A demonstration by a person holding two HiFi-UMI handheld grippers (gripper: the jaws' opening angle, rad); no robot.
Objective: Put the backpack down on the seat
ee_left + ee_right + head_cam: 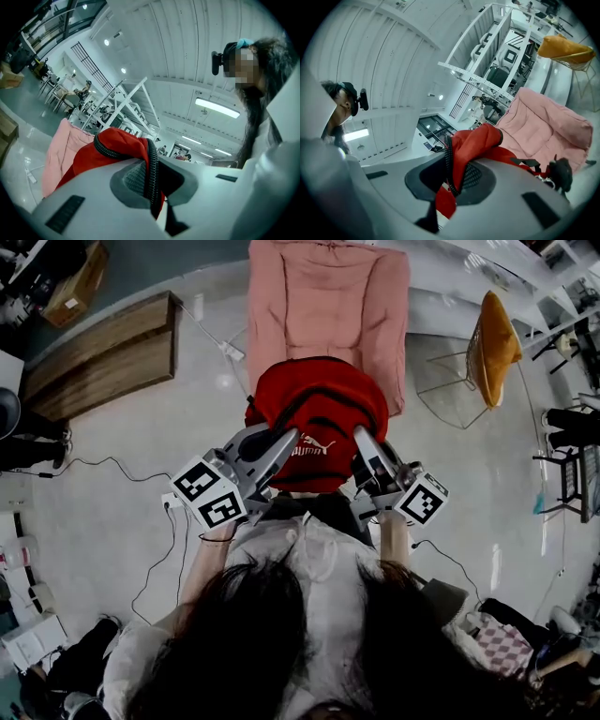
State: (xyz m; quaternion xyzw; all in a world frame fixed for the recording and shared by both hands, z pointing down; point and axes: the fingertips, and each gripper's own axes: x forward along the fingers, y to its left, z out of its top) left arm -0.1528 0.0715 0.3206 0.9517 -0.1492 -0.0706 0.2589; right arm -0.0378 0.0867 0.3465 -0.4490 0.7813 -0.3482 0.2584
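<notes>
A red backpack [319,418] with white lettering hangs in the air in front of the person, just before the near end of a pink cushioned seat [328,296]. My left gripper [281,448] is shut on the backpack's left upper edge; the red fabric and black zipper [151,173] are pinched between its jaws. On the other side, my right gripper [364,442] is shut on the right upper edge, the red fabric [461,159] clamped between its jaws. The pink seat [543,122] shows beyond the backpack [487,140] in the right gripper view and to the left [63,150] in the left gripper view.
A wooden bench [103,352] stands at the left. A wire chair with a yellow cushion [492,338] stands right of the seat. Cables [150,521] trail over the pale floor, and bags and clutter [497,638] lie at the lower right.
</notes>
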